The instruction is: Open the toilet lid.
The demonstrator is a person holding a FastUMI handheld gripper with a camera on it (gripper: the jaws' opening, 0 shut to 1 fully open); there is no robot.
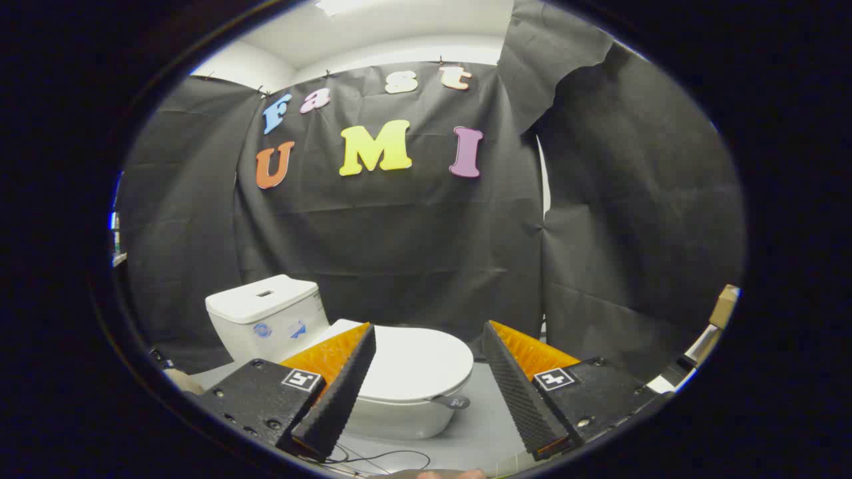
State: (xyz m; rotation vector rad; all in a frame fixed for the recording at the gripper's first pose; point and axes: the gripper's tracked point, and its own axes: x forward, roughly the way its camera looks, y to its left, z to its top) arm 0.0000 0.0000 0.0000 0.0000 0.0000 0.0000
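Gripper (429,339) spread wide, nothing between the fingers (339,392), which are wedge-shaped with ribbed, knurled-looking inner faces tapering to thin tips. Each finger sits on a blocky matte mount with screw heads and a small square black-and-white marker on top. Toilet (393,386) is just ahead and below, sitting mostly between the fingers and offset toward the left one; the left finger overlaps the near-left part of it. Toilet lid (416,362) is down, closed: smooth glossy white oval, gently domed, flat on the bowl. Small dark grey tab (452,402) sticks out from under the lid edge on the right-front side. Bowl below is rounded, glossy white ceramic. Tank (266,319) is beyond the left finger, boxy with rounded corners, a slot-like recess in its top and two blue round stickers on its front. Floor (486,419) is smooth pale grey. Thin dark cable (393,456) loops on the floor just below the bowl. Wrinkled matte black cloth (413,246) hangs behind everything.
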